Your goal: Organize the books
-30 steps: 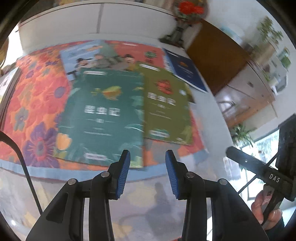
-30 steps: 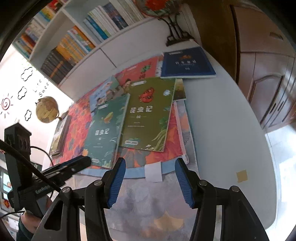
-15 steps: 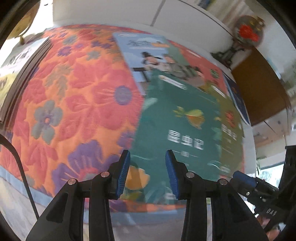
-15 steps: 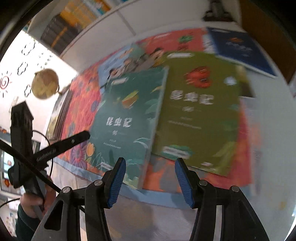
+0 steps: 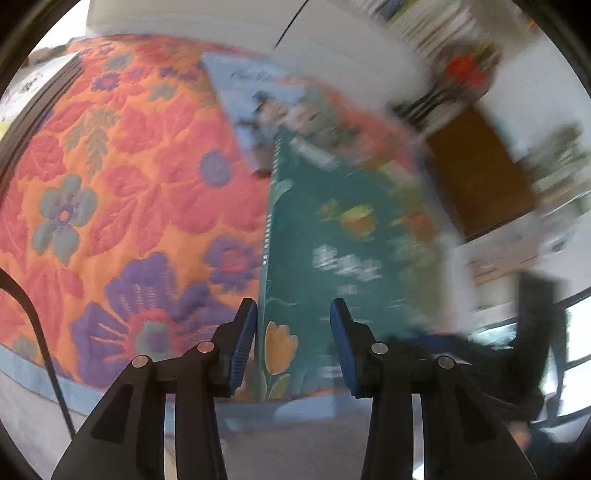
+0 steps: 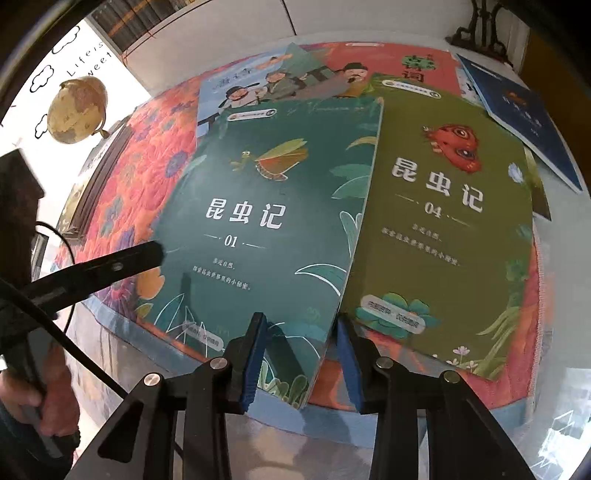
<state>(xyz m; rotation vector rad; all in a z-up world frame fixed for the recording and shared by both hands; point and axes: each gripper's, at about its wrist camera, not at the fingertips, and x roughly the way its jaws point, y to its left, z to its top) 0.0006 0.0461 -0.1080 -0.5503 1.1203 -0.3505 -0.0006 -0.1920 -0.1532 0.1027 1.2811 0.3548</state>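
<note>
Here, right tool point(image 6: 301, 350) closing astride teal book point(image 6: 258, 221) corner, contact unclear; left tool point(image 5: 291, 343) agape, view blurred.

Left wrist view: green book point(image 5: 332, 258) title blurred; shelf books point(image 5: 424, 33) smeared, unreadable

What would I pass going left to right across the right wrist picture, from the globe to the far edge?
Globe → floral mat → dark green book numbered 01 → olive green book numbered 04 → navy blue book.
</note>
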